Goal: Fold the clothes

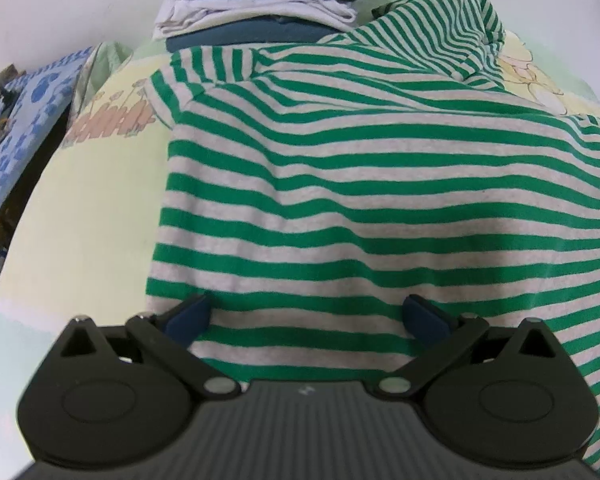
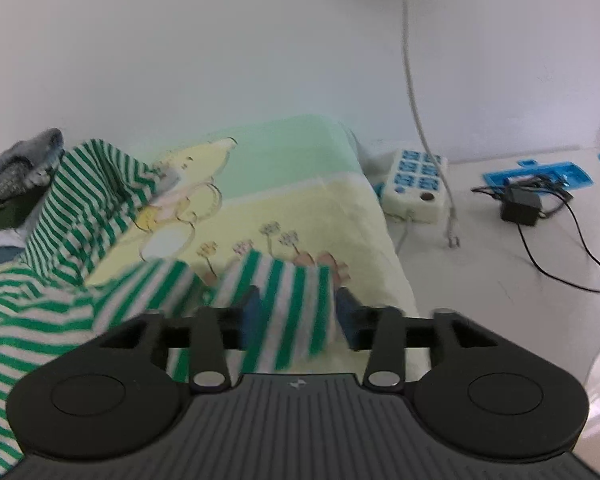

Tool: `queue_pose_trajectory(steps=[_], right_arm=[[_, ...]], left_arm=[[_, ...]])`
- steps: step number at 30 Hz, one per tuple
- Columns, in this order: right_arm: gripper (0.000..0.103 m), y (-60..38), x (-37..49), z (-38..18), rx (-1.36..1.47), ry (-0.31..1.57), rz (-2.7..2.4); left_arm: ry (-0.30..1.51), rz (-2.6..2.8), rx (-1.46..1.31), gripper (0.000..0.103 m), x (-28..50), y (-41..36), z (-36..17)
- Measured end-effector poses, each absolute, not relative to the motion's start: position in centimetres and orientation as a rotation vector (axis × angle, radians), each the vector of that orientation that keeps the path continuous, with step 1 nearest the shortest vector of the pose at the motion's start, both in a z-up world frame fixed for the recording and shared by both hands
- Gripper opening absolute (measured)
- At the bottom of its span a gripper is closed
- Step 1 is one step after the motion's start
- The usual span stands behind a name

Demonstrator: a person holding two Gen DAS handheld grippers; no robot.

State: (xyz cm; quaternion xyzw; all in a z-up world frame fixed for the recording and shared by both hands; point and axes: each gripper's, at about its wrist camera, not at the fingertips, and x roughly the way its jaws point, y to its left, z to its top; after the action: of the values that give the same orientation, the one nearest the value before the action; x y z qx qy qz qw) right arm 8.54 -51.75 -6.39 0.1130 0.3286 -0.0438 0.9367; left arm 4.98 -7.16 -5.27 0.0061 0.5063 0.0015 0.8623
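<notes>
A green-and-grey striped shirt lies spread over a pale yellow-green cartoon sheet. One sleeve is folded across the shirt's top and another part is bunched up at the far right. My left gripper hovers over the shirt's near hem, jaws wide open, blue fingertips apart with only flat cloth beneath. In the right wrist view, a striped sleeve end lies between the blue pads of my right gripper. The jaws stand well apart around the sleeve, not pinching it. The picture is blurred there.
A stack of folded clothes stands at the far edge against the white wall. A blue-patterned cloth lies off to the left. Right of the sheet, a white table holds a power strip, a black adapter with cable and a hanging white cord.
</notes>
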Motion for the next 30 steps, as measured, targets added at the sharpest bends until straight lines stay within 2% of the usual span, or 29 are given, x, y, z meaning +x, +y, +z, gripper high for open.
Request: queue_pose_trajectory(steps=[12, 15, 17, 20, 30], right_arm=[[0.048, -50.5, 9.3, -8.2, 0.224, 0.699, -0.090], [0.042, -49.9, 9.7, -8.1, 0.227, 0.710, -0.077], [0.025, -49.6, 9.9, -8.0, 0.230, 0.716, -0.061], [0.010, -49.3, 9.9, -7.4, 0.221, 0.714, -0.071], [0.008, -51.5, 6.5, -3.3, 0.293, 0.626, -0.141]], left_arm=[[1.080, 0.035, 0.001, 0.102, 5.1, -7.3, -5.3], [1.087, 0.042, -0.003, 0.102, 5.2, -7.3, -5.3], [1.090, 0.045, -0.004, 0.102, 5.2, -7.3, -5.3], [1.092, 0.048, -0.001, 0.102, 5.3, -7.3, -5.3], [1.090, 0.032, 0.004, 0.102, 5.4, -7.3, -5.3]])
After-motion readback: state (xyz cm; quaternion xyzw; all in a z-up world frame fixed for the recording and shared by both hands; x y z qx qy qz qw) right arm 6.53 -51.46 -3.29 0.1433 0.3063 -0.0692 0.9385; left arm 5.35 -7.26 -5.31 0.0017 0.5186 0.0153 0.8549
